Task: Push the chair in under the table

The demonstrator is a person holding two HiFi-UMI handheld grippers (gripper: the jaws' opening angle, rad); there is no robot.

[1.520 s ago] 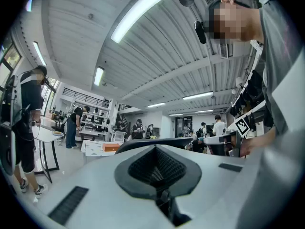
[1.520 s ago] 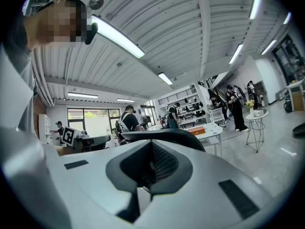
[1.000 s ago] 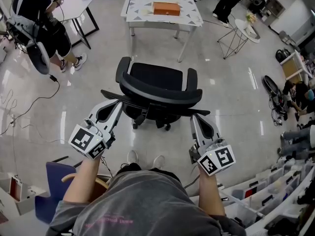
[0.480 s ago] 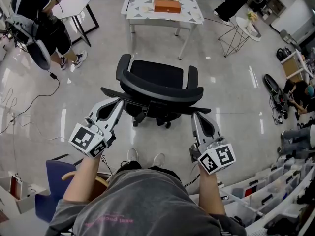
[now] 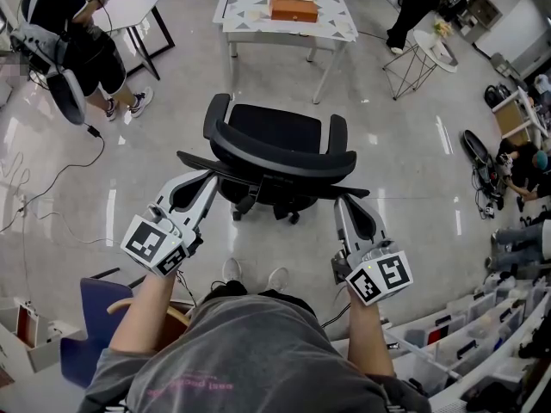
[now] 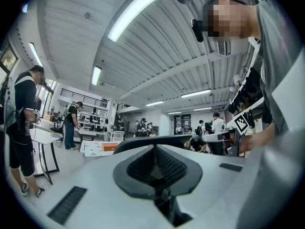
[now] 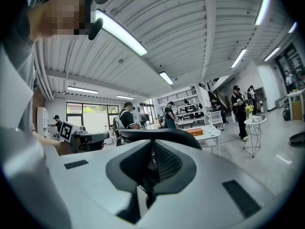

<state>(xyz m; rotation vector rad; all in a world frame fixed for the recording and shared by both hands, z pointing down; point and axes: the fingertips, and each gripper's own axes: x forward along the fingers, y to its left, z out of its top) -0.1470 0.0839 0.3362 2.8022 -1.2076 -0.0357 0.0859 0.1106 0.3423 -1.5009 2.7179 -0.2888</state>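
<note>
A black office chair (image 5: 274,132) stands on the shiny floor with its seat turned toward the white patterned table (image 5: 250,22). A stretch of bare floor separates the two. My left gripper (image 5: 206,181) is shut and sits at the left end of the curved backrest (image 5: 284,163). My right gripper (image 5: 343,203) is also shut, at the backrest's right end. Whether the tips touch the backrest I cannot tell. In the left gripper view the backrest's top edge (image 6: 143,140) shows just past the closed jaws (image 6: 155,149). The right gripper view shows the same edge (image 7: 159,133) beyond its jaws (image 7: 152,148).
An orange box (image 5: 293,10) lies on the table. A person with gear (image 5: 73,37) stands at the far left beside another table (image 5: 138,9), and a cable (image 5: 52,188) trails over the floor. A round wire side table (image 5: 426,54) is at the right, bins (image 5: 482,351) and a blue chair (image 5: 99,317) near me.
</note>
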